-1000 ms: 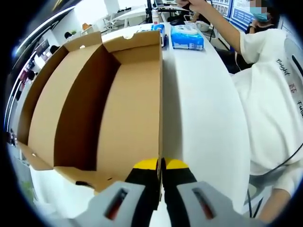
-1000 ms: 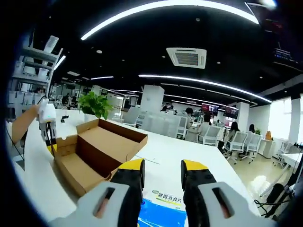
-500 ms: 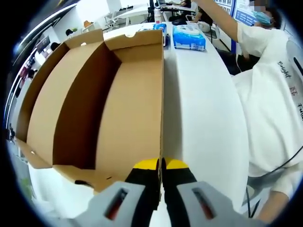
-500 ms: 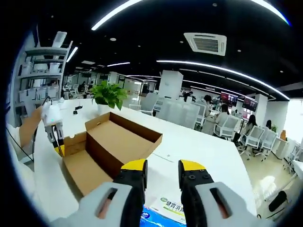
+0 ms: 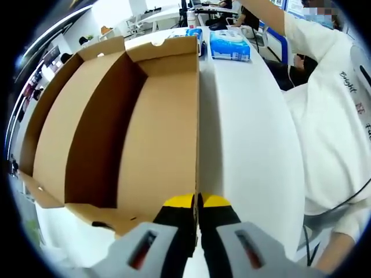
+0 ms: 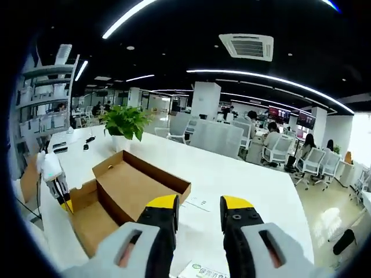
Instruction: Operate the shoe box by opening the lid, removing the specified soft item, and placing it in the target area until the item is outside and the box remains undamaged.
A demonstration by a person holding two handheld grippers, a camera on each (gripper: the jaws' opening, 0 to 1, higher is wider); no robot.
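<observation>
left tool [image 5: 197, 200] on box wall [image 5: 168, 133]

Right hand-held gripper [image 6: 199, 207] jaws apart above table [image 6: 232, 179]; open shoe box [image 6: 124, 188] left.

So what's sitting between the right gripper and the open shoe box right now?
In the right gripper view, only bare white table lies between the right gripper and the shoe box; a flat paper slip lies just beside that stretch.

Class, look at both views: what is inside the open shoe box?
The shoe box shows bare cardboard floor and walls; no item is visible inside. Its near inner corner is shadowed by the wall, so that part stays unseen. The left tool pinches its edge.
</observation>
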